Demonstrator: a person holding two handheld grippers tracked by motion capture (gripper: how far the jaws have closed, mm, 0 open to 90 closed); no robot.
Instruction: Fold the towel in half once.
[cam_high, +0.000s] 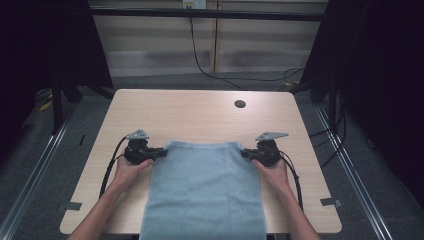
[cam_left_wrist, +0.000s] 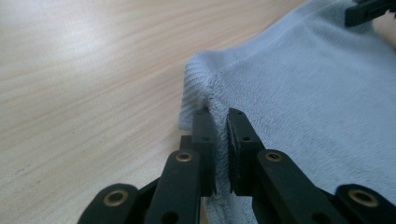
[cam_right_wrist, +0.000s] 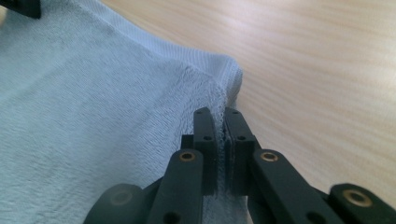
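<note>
On the left side of the table (cam_high: 150, 107) our left gripper (cam_high: 159, 152) has its jaws pinched nearly together on the far-left corner of the light blue towel (cam_high: 205, 190); in the left gripper view (cam_left_wrist: 219, 154) the hemmed edge of the towel (cam_left_wrist: 308, 107) runs up between the two black jaws and puckers just above them, so we judge the hold to be firm. The towel itself lies flat down the middle of the table, its far edge about halfway across and its near end hanging over the table's near edge. We hold it by both far corners at once, probably so that the cloth can be lifted or folded evenly without one side dragging. On the right, our right gripper (cam_high: 248, 154) mirrors the left: in the right gripper view (cam_right_wrist: 221, 154) the jaws are closed narrowly on the far-right corner of the towel (cam_right_wrist: 93, 107), the terry pile bunched between them. Around the cloth the bare wood is free of other things; a small dark round hole (cam_high: 240, 104) sits near the far-right corner of the table, well apart from the towel. Each gripper's cable trails back toward the near edge, beside our forearms, and nothing stands in the way of a move over the towel.
</note>
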